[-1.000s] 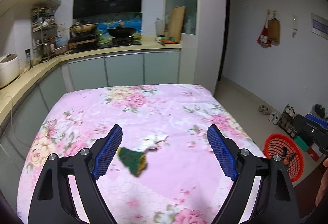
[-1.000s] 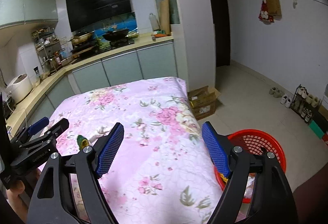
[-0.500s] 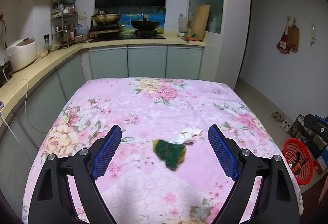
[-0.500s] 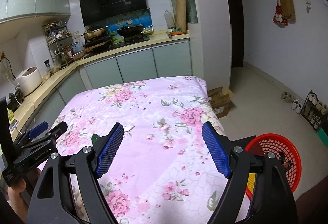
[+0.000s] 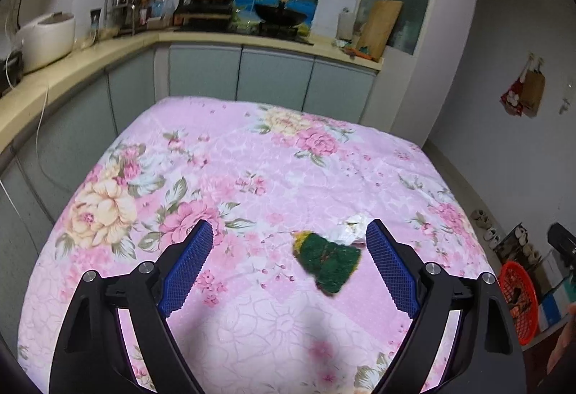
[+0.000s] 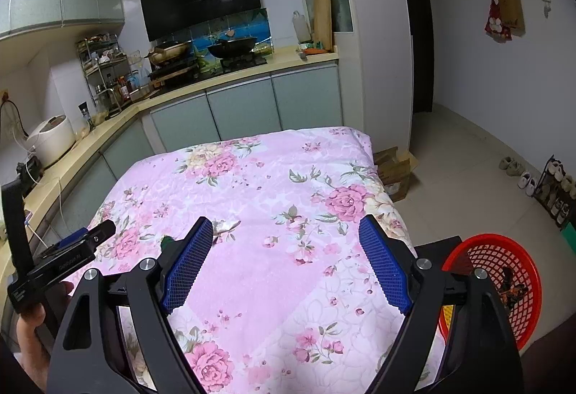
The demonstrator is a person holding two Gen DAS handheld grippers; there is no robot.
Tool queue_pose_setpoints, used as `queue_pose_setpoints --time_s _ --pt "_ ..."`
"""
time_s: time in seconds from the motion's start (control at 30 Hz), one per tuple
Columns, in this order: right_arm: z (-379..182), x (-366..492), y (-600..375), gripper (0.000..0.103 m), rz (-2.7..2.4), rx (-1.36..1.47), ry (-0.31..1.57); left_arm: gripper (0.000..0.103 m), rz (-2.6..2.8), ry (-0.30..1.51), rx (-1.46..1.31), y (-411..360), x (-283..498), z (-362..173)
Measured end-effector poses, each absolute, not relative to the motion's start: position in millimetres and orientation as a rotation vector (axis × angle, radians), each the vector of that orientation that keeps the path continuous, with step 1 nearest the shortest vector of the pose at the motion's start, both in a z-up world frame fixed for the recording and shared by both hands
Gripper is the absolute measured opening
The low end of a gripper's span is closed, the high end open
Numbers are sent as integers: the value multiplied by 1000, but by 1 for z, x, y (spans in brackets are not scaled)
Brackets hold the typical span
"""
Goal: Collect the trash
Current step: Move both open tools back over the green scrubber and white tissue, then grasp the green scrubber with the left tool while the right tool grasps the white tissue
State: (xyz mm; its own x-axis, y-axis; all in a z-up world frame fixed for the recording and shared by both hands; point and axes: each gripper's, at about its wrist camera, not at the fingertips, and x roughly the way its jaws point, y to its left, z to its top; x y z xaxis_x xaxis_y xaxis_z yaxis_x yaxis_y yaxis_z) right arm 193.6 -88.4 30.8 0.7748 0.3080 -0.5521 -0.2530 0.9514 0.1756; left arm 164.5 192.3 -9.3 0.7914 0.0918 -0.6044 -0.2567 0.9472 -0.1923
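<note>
One fuzzy green scouring pad (image 5: pixel 329 262), crumpled white wrapper (image 5: pixel 350 230), quilted floral cloth (image 5: pixel 252 160).

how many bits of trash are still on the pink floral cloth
2: a green scrubber lying between the open left gripper fingers, and a crumpled white wrapper touching its far side. More may be hidden.

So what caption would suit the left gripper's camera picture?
Open left gripper poised over a green scrap and white wrapper on the floral tablecloth.

Two wrist fisheyes low over the floral table (image 5: pixel 252 149) (shared), facing the kitchen counter (image 6: pixel 230 75).
</note>
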Motion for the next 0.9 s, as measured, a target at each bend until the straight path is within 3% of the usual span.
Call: queue_pose_setpoints --time_s 0.57,0.63,0.73,0.9 --pt "6 226 -88 81 290 99 682 82 109 776 -117 147 235 -68" --pt "3 229 -87 81 289 99 691 68 102 788 -117 148 237 -73" --pt "-1 235 -84 80 294 96 703 57 74 810 -136 150 240 -81" --pt "-8 242 -70 80 311 74 718 49 71 794 -126 152 236 -79"
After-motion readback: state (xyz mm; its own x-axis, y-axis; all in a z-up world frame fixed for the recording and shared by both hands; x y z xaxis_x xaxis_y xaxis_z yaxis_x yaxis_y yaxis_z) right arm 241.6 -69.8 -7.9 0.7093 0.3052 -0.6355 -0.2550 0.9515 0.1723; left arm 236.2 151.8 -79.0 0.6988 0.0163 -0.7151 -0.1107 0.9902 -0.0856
